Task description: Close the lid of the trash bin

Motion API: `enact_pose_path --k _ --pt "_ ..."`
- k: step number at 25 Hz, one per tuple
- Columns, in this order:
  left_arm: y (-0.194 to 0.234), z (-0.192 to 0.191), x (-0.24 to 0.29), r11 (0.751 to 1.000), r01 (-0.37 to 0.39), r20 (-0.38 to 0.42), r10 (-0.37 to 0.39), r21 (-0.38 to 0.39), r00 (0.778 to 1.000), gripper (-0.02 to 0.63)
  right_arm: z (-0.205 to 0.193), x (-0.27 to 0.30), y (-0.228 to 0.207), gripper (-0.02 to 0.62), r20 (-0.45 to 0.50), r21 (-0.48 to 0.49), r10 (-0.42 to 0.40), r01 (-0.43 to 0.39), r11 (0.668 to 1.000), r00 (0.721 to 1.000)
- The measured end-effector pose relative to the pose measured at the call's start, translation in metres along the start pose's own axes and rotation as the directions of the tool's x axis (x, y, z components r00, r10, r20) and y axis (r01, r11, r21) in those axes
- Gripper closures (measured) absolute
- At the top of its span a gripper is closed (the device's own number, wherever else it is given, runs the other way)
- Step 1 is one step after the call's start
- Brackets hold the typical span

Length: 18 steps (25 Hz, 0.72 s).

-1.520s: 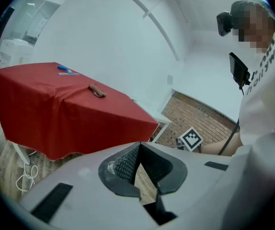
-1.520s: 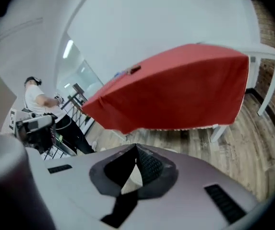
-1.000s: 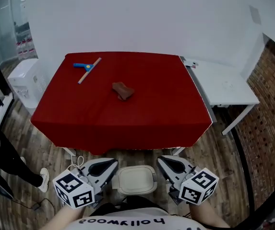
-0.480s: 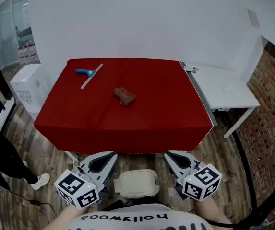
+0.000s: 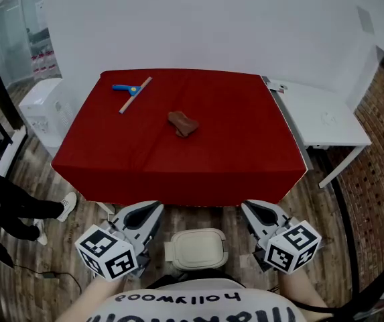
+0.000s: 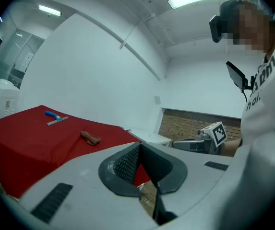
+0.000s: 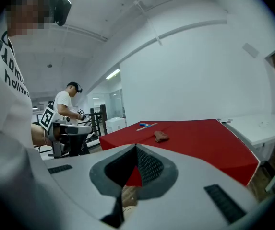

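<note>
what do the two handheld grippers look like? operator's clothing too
Both the left gripper and right gripper are pale grey shells with dark textured jaw pads, each carrying a white cube of black square markers. Operator wears a white shirt with dark lettering.

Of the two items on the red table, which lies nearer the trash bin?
The brown lump near the middle; the blue-handled scraper lies at the far left corner.

Red-covered bench [image 5: 232, 146] occupies frame centre. On it: blue-handled scraper [image 5: 133, 92] at upper left, brown lump [image 5: 183, 123] near the middle, well apart. Wooden floor [image 5: 326, 206] carries the trash bin [image 5: 195, 248], bottom centre.
</note>
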State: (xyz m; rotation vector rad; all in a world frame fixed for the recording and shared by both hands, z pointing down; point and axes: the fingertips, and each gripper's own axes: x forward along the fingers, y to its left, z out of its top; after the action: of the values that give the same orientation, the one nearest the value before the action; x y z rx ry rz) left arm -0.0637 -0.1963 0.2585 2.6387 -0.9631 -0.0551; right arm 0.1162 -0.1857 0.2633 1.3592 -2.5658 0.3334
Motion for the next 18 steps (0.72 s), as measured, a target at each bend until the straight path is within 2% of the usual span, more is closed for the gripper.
enact_pose_path --k 18 --pt "0.012 -0.006 0.002 1.0 -0.012 -0.015 0.011 -0.028 1.0 0.598 -0.011 0.018 -0.006 0.588 -0.052 -0.023 -0.008 0.007 1.0 0.999"
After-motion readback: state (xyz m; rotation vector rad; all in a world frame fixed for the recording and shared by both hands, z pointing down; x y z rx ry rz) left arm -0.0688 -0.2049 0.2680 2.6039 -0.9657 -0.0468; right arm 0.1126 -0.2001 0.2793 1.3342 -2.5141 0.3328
